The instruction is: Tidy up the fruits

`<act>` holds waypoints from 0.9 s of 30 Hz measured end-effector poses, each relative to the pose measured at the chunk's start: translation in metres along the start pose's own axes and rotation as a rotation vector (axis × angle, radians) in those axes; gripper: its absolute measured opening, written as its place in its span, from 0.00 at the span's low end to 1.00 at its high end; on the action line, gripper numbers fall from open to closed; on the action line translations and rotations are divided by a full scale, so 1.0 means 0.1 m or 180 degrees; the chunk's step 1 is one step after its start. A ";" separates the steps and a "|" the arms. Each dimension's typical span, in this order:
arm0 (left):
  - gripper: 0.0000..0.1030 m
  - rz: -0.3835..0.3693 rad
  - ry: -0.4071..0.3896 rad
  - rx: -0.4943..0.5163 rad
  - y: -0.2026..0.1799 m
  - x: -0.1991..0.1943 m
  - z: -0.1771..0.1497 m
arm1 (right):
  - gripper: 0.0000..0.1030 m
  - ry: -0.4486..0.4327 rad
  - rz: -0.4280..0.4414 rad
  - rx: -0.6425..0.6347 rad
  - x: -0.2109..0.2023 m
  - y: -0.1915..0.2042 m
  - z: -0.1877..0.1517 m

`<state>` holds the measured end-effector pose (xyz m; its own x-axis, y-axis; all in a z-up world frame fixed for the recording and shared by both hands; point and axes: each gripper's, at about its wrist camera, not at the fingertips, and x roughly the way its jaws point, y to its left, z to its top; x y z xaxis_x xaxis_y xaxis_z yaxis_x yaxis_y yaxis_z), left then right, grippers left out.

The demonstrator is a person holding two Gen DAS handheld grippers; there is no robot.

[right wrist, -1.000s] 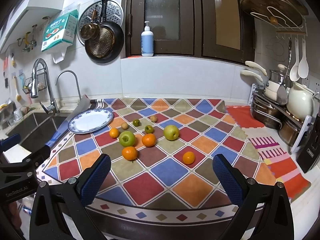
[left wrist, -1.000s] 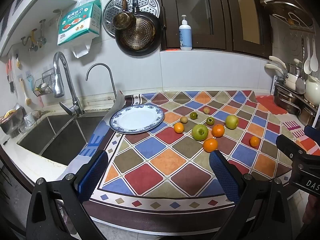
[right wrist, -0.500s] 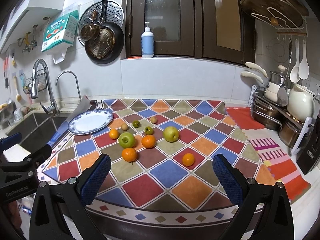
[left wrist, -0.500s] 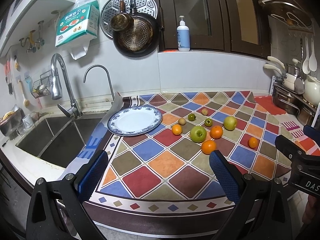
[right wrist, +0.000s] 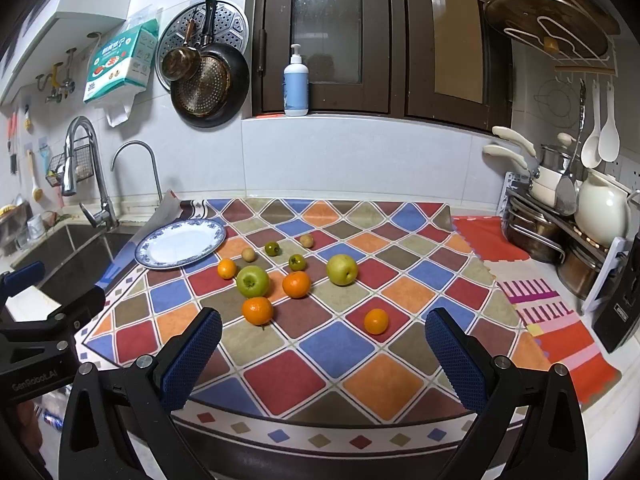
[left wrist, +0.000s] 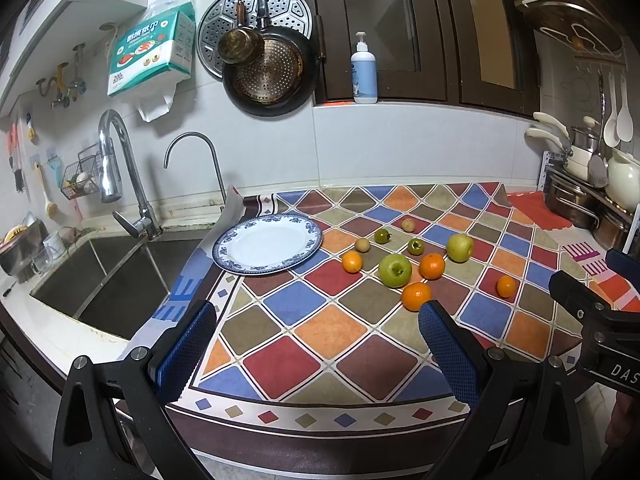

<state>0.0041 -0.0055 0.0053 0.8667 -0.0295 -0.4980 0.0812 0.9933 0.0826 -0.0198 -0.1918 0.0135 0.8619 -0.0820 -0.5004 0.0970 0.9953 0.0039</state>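
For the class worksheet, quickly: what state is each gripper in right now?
Left gripper: open, holding nothing.
Right gripper: open, holding nothing.

A steel sink [left wrist: 100, 276] with a chrome tap [left wrist: 120, 172] adjoins the worktop [left wrist: 304, 344]; a white-and-blue pump bottle [right wrist: 296, 84] stands on the ledge

The surface [right wrist: 280, 376] wears a diamond-patterned cloth [right wrist: 340, 348] in red, blue, orange and olive. A blue-rimmed white plate [right wrist: 180, 243] sits bare at ten o'clock. Near the centre lie two green apples [right wrist: 252, 281], four oranges [right wrist: 257, 310], two small dark green fruits [right wrist: 272, 248] and two small brown ones [right wrist: 248, 255]. A red striped mat [right wrist: 552, 320] lies at three o'clock.
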 end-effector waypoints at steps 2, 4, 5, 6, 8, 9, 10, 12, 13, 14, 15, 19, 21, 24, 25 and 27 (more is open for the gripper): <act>1.00 0.0002 0.0001 0.0000 0.00 0.01 0.00 | 1.00 -0.0004 0.0000 0.0001 0.00 0.00 0.00; 1.00 0.0000 0.0001 -0.0001 0.00 0.00 0.00 | 1.00 -0.0002 -0.0001 0.0000 0.00 0.00 0.00; 1.00 0.0001 0.0000 0.0000 0.00 0.00 0.00 | 1.00 -0.0002 0.0000 0.0000 0.00 0.00 0.00; 1.00 0.0002 -0.0001 -0.0001 0.00 0.00 0.00 | 1.00 -0.0003 0.0002 0.0001 0.00 0.00 0.00; 1.00 0.0004 0.0001 -0.0002 0.00 0.00 0.00 | 0.99 -0.0003 0.0002 -0.0001 0.00 0.00 0.00; 1.00 0.0004 0.0002 -0.0003 0.00 0.01 0.00 | 0.99 -0.0003 0.0000 0.0000 0.00 0.01 0.00; 1.00 0.0004 0.0001 -0.0001 0.00 0.00 -0.01 | 0.99 -0.0002 0.0001 -0.0002 0.00 0.01 0.00; 1.00 0.0001 0.0000 -0.0001 0.00 0.00 -0.01 | 1.00 0.0001 0.0004 0.0000 0.00 0.01 0.00; 1.00 0.0001 0.0000 -0.0001 0.00 0.00 -0.01 | 1.00 -0.0002 0.0000 -0.0001 0.01 0.01 0.00; 1.00 0.0003 -0.0002 0.0000 0.00 0.00 -0.01 | 1.00 -0.0001 0.0000 0.0000 0.01 0.01 0.00; 1.00 0.0006 -0.0004 -0.0001 0.00 0.01 0.00 | 1.00 -0.0005 -0.0003 0.0001 0.01 0.01 -0.01; 1.00 0.0005 -0.0003 -0.0002 0.00 0.00 -0.01 | 1.00 -0.0002 0.0002 -0.0001 0.01 0.01 -0.01; 1.00 0.0010 -0.0005 0.0001 -0.01 0.02 0.01 | 1.00 -0.0004 0.0000 -0.0001 0.01 0.01 -0.01; 1.00 0.0010 -0.0003 0.0002 -0.01 0.02 0.00 | 1.00 0.0001 0.0005 -0.0002 0.01 0.01 0.00; 1.00 0.0007 -0.0003 0.0002 -0.01 0.02 0.00 | 1.00 0.0001 0.0006 -0.0001 0.01 0.01 0.00; 1.00 0.0007 -0.0006 0.0004 -0.01 0.02 0.00 | 1.00 0.0003 0.0005 0.0001 0.01 0.01 0.00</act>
<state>0.0060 -0.0067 0.0043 0.8678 -0.0275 -0.4962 0.0799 0.9932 0.0847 -0.0187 -0.1907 0.0127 0.8616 -0.0804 -0.5011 0.0957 0.9954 0.0049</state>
